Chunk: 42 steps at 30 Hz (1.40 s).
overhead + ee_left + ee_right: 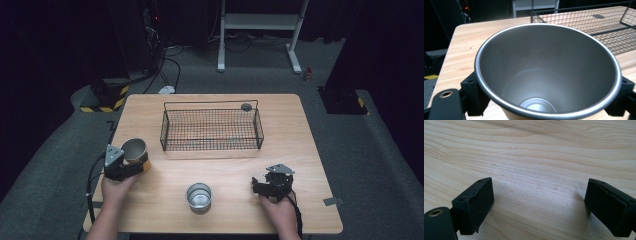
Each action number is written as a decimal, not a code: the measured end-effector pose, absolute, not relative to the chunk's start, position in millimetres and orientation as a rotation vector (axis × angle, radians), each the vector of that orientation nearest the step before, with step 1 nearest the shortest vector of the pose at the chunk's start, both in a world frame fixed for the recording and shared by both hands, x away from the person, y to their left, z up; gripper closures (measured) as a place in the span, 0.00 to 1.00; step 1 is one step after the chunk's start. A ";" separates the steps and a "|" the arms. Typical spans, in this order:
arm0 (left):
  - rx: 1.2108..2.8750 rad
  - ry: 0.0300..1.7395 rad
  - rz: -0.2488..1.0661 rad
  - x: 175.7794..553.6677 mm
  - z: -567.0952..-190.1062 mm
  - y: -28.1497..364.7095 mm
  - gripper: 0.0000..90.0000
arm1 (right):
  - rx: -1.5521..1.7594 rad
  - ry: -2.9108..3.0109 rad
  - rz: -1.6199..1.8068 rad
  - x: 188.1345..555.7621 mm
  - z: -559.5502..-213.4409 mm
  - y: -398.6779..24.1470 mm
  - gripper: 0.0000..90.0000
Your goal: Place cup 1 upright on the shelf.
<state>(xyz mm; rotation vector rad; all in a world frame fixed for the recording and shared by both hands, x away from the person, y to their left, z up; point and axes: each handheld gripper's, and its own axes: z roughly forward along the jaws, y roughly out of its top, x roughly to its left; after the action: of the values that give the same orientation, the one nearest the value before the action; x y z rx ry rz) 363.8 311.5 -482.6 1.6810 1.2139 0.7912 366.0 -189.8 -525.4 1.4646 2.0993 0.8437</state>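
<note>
Left gripper (131, 167) clamping empty cup (135, 150), wire basket (212, 142) empty

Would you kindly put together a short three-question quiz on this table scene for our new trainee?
1. True or false: the left gripper is shut on the metal cup.
2. Where does the second cup stand?
A. inside the wire basket
B. on the table between the two hands
C. on the floor
3. Fill in: the jaws of the right gripper stand ____, with nothing between them.

Key: 1 true; 2 B; 3 open.
</note>
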 end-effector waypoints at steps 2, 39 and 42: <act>1.690 1.193 0.795 362.2 -480.9 306.8 0.16 | 1.464 2.099 0.844 366.0 -525.4 -189.8 0.10; 1.705 1.107 0.711 349.5 -472.3 281.2 0.16 | 1.462 2.103 0.846 366.3 -525.4 -189.9 0.09; 1.706 1.093 0.705 350.2 -469.8 276.1 0.16 | 1.461 2.102 0.847 366.2 -525.5 -189.9 0.09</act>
<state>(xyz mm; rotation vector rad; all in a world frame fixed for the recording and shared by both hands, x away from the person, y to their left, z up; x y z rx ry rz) 350.2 276.1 -469.8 1.7062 1.0926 0.7049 366.2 -189.9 -525.5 1.4611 2.1017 0.8466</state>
